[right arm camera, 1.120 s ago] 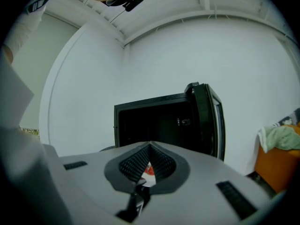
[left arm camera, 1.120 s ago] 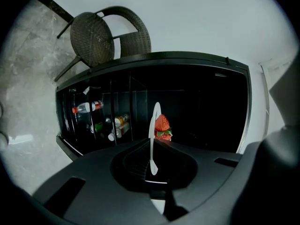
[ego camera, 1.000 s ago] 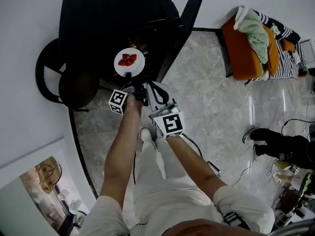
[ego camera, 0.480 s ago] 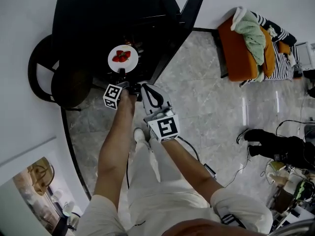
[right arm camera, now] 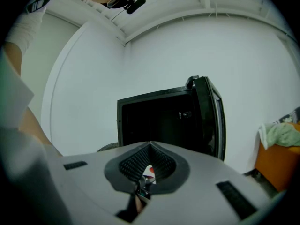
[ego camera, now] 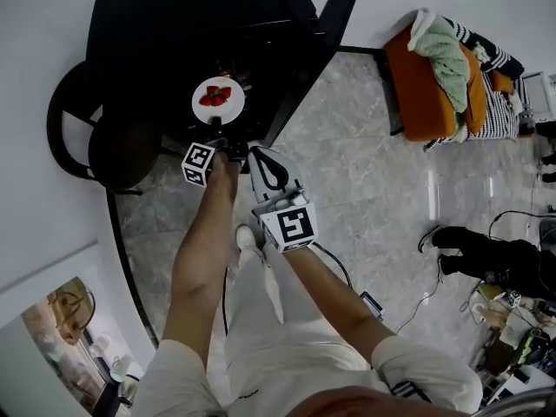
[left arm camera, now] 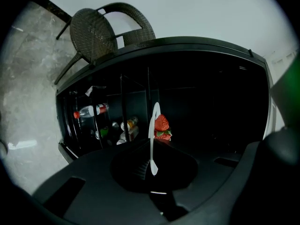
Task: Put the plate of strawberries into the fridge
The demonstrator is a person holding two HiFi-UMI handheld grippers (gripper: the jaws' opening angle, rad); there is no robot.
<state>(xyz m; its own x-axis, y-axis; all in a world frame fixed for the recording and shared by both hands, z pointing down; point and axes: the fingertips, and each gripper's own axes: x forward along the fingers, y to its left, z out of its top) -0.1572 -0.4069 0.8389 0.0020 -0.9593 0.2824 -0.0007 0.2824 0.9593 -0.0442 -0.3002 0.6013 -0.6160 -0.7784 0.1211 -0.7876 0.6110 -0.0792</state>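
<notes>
A white plate (ego camera: 218, 100) with strawberries (ego camera: 216, 95) is held level in front of the open black fridge (ego camera: 191, 24). My left gripper (ego camera: 215, 130) is shut on the plate's near rim. In the left gripper view the plate (left arm camera: 153, 125) shows edge-on between the jaws of the left gripper (left arm camera: 152, 150), a strawberry (left arm camera: 162, 124) beside it and the dark fridge interior behind. My right gripper (ego camera: 263, 162) hangs shut and empty just right of the left one. In the right gripper view the right gripper (right arm camera: 149, 147) points at the fridge (right arm camera: 164, 121).
The fridge door (ego camera: 334, 24) stands open to the right. Bottles (left arm camera: 91, 110) lie on the fridge's left shelves. A dark wicker chair (ego camera: 104, 142) stands left of the fridge. An orange seat with clothes (ego camera: 434, 76) is at the right, and cables and dark items (ego camera: 491, 263) lie on the floor.
The plate and both grippers have shifted a little left and nearer the fridge opening since a second ago. Over the last half second they have hardly moved.
</notes>
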